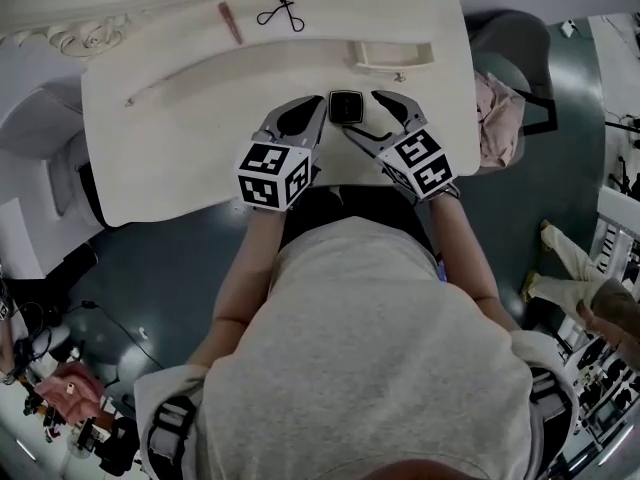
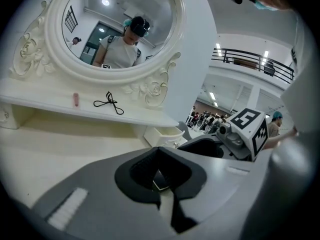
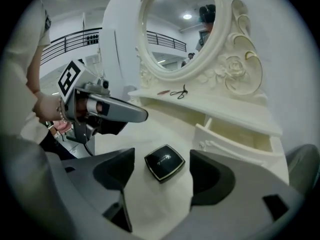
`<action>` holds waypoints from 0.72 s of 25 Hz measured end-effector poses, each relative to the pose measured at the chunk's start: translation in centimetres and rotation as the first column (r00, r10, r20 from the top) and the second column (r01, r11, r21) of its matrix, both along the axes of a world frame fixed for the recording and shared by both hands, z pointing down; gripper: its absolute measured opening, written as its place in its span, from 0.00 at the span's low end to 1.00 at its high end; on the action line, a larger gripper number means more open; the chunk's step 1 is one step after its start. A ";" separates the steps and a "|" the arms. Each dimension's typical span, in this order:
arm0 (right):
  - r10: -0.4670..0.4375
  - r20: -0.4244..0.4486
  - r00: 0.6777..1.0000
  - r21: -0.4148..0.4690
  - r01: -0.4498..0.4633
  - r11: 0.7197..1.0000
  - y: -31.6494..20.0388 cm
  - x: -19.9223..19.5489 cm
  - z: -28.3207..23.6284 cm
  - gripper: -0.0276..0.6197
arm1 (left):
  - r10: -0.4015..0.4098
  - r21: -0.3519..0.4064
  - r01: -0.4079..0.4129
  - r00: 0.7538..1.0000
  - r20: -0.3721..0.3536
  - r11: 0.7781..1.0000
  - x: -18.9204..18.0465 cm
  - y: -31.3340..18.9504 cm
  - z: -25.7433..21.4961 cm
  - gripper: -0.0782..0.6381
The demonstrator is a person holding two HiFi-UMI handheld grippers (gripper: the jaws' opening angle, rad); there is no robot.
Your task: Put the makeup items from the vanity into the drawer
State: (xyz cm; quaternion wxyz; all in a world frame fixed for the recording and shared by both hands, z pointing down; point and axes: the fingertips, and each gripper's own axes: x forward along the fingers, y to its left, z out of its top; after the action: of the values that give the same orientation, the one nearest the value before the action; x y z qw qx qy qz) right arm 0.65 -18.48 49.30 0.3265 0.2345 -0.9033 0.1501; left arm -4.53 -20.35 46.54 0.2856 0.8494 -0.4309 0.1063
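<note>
A black square compact (image 1: 346,106) lies on the white vanity top (image 1: 180,158) near the front edge. My right gripper (image 1: 362,115) stands open around it; in the right gripper view the compact (image 3: 164,162) lies flat between the jaws and touches neither pad. My left gripper (image 1: 312,108) is just left of the compact, its jaws together (image 2: 160,176) with nothing held. The small drawer (image 1: 392,65) is pulled open at the right. On the back shelf lie an eyelash curler (image 1: 280,10) and a pink stick (image 1: 231,21).
An oval mirror (image 2: 117,29) in an ornate white frame stands behind the shelf. A grey chair with a pink cloth (image 1: 497,118) is right of the vanity. Cables and clutter lie on the floor at the lower left (image 1: 60,388).
</note>
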 end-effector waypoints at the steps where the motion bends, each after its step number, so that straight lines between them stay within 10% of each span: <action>1: -0.018 -0.011 1.000 -0.009 0.018 1.000 -0.1 0.1 0.6 0.53 | -0.009 -0.012 0.009 1.000 0.005 1.000 -0.1 0.0 0.4 0.12; 18: -0.247 -0.137 0.959 -0.064 0.240 0.969 -0.5 -1.7 6.0 0.59 | -0.117 -0.096 0.120 0.993 0.034 0.988 -1.3 -0.2 2.9 0.12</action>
State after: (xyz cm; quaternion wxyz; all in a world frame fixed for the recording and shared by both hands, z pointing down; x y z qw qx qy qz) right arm -1.05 -18.95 55.29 0.4121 0.1241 -0.8956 0.1124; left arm -5.82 -20.56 49.49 0.3266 0.8057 -0.4787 0.1223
